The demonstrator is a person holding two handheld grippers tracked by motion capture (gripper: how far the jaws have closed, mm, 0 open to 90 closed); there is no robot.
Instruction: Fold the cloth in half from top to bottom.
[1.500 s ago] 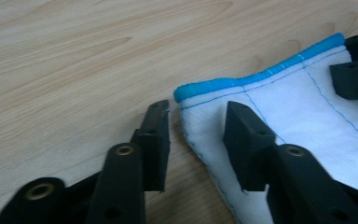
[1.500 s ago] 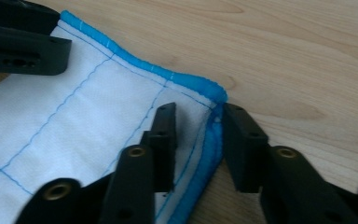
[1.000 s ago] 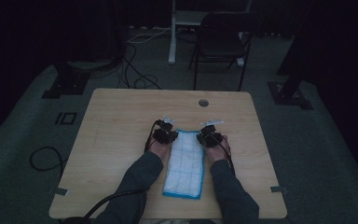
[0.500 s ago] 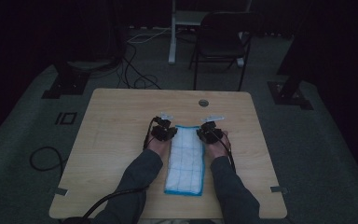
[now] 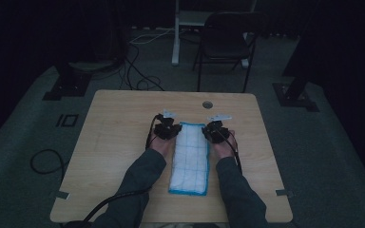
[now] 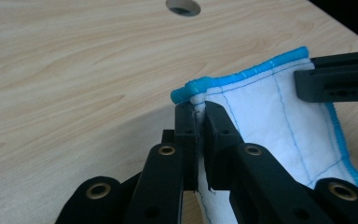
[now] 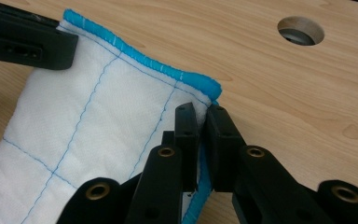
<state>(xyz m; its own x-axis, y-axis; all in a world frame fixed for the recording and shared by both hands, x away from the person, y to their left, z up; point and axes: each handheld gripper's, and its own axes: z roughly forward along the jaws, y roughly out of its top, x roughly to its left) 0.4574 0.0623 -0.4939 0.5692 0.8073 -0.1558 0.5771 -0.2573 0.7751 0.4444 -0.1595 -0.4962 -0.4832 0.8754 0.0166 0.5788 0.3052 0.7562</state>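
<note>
While the person leans over the near edge of the table [image 5: 119, 118], a white cloth [image 5: 190, 156] with a blue border lies flat in a long strip running from near to far, roughly in the middle of the wood. At its far end the left gripper [image 6: 196, 122] has its jaws pinched tight on the far left corner, and the right gripper [image 7: 201, 122] is clamped the same way on the far right corner, both edges a little lifted and puckered where they are held. Beyond the cloth sits a round hole [image 5: 207, 104] in the tabletop. My guess is the grasp is done and the fold itself is not: the far end would need lifting and carrying toward the near end, where the cloth lies unfolded between the sleeves, then laying down and letting go
</note>
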